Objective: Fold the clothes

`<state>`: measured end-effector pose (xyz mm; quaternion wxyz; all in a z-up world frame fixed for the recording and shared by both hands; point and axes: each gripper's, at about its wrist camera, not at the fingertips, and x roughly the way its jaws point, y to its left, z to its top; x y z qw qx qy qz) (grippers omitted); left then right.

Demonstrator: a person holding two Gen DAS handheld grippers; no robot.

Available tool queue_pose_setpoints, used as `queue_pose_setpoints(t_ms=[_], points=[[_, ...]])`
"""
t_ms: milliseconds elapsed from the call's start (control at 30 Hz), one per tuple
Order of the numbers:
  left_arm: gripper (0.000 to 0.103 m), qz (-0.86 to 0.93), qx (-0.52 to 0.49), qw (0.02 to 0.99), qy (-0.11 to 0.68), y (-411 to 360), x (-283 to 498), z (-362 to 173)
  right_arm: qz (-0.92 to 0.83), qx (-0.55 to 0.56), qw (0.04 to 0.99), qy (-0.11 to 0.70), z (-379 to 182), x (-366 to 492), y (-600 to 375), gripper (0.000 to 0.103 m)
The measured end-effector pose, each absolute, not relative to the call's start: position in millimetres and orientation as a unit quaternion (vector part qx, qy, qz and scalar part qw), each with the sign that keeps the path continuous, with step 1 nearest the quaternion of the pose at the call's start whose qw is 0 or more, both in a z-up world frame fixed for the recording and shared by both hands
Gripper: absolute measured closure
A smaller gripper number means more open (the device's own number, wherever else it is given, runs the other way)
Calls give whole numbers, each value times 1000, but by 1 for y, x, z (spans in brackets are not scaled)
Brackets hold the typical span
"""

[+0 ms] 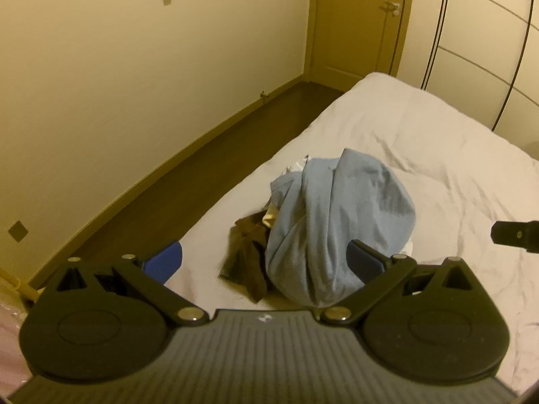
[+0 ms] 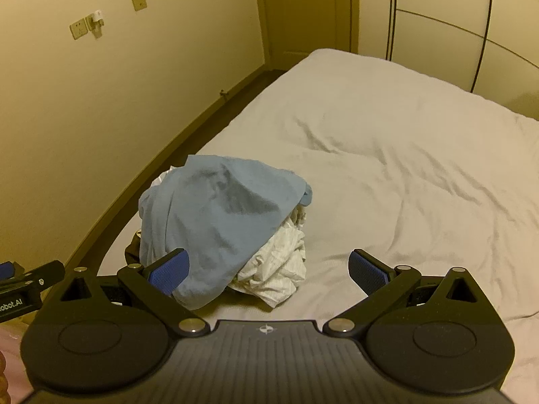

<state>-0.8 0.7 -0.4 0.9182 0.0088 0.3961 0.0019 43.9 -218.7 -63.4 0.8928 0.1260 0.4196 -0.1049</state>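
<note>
A crumpled pile topped by a blue garment point(image 2: 215, 222) is approached by the left gripper point(image 1: 266, 259) and right gripper point(image 2: 269, 269), both held wide and empty, presumably for picking 1 piece.

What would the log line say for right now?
stage: before first grasp | left gripper: open, empty | right gripper: open, empty | blue garment: heaped atop pile | bed: pile near edge
</note>
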Motion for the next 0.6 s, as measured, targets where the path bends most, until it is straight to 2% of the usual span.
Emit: queue_pose_setpoints(t_ms=[600], points=[[1, 4, -7, 910, 414, 6, -3, -5, -82, 112, 891, 433, -72, 56, -213, 0]])
